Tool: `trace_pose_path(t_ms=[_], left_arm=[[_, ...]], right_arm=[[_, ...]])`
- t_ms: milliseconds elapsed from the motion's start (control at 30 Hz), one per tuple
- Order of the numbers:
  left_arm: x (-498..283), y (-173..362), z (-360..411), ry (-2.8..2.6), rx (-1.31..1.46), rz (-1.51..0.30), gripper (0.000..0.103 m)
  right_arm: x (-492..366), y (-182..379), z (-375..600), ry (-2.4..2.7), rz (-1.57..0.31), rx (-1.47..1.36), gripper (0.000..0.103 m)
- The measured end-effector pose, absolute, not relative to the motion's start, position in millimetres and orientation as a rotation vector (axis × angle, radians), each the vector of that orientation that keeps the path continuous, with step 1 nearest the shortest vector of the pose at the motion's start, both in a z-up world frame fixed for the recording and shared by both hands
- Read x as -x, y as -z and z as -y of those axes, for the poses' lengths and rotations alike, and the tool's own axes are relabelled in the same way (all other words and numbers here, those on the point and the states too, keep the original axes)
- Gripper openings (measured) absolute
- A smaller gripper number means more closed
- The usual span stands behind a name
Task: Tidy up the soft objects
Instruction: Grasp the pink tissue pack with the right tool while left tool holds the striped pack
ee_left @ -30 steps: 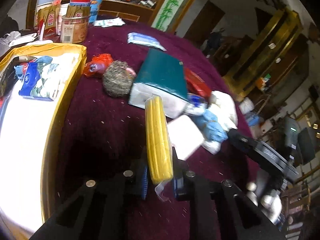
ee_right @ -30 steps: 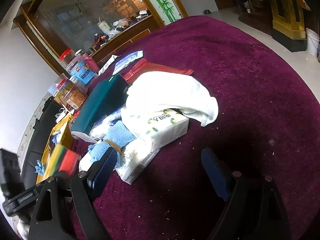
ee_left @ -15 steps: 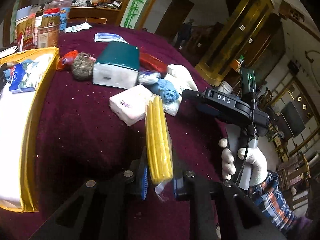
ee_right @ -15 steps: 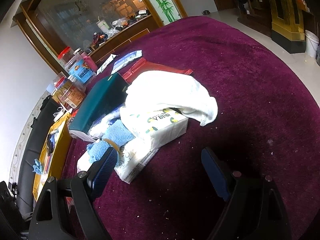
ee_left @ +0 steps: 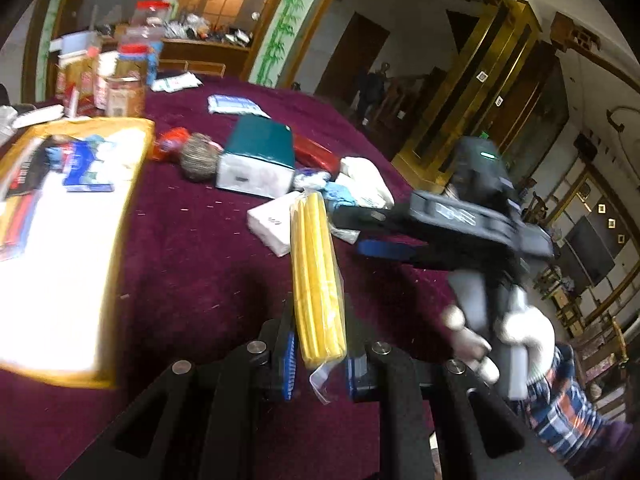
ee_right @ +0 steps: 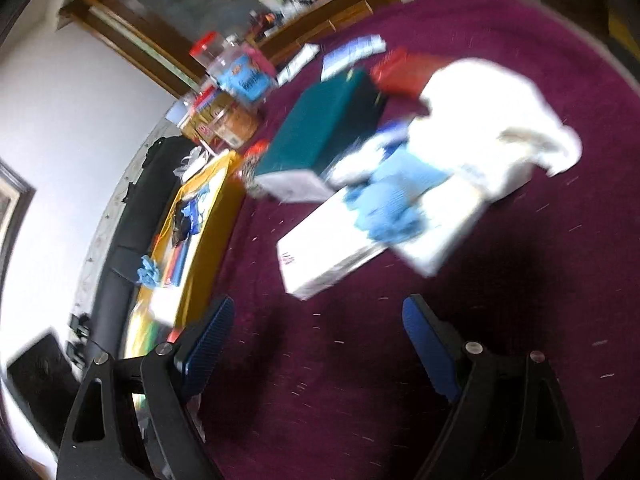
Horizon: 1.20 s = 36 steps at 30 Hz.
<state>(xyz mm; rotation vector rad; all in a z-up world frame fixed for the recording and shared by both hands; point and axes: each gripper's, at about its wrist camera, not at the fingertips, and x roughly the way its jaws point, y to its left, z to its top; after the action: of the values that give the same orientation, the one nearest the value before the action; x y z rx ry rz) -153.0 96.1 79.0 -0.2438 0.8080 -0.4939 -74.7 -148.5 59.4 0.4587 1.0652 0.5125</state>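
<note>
Left hand-held gripper, clamping yellow cloth pack, lifted back from pile; right hand-held gripper wide, empty. Carry level to yellow tray.

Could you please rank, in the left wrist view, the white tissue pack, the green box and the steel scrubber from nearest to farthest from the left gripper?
From the left gripper:
1. White tissue pack, just left of the yellow cloth's far end.
2. Green box, beyond the pack, mid-table.
3. Steel scrubber, left of the box, towards the tray; close to the box in depth, so these two are hard to call.
</note>
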Motion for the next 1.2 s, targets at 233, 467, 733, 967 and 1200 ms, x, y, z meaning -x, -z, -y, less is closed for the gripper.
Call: trace_pose_path(t_ms=[233, 467, 733, 967, 1200], left_arm=[[181, -85, -144, 0.44, 0.298, -0.772, 0.018], [197, -81, -188, 0.39, 0.377, -0.744, 0.018], [202, -67, -235, 0.338, 0.522, -0.737, 0.018], [205, -64, -243, 0.333, 0.56, -0.738, 0.018], [208, -68, -238, 0.346, 0.544, -0.731, 0.018]], right_arm=[[39, -44, 103, -0.3, -1.096, -0.511, 0.087], [26, -45, 62, -0.081, -1.065, -0.273, 0.062], [56, -61, 90, -0.196, -1.041, -0.272, 0.03], [57, -56, 67, -0.253, -1.088, -0.168, 0.069], [45, -45, 30, -0.181, -1.113, -0.115, 0.071]])
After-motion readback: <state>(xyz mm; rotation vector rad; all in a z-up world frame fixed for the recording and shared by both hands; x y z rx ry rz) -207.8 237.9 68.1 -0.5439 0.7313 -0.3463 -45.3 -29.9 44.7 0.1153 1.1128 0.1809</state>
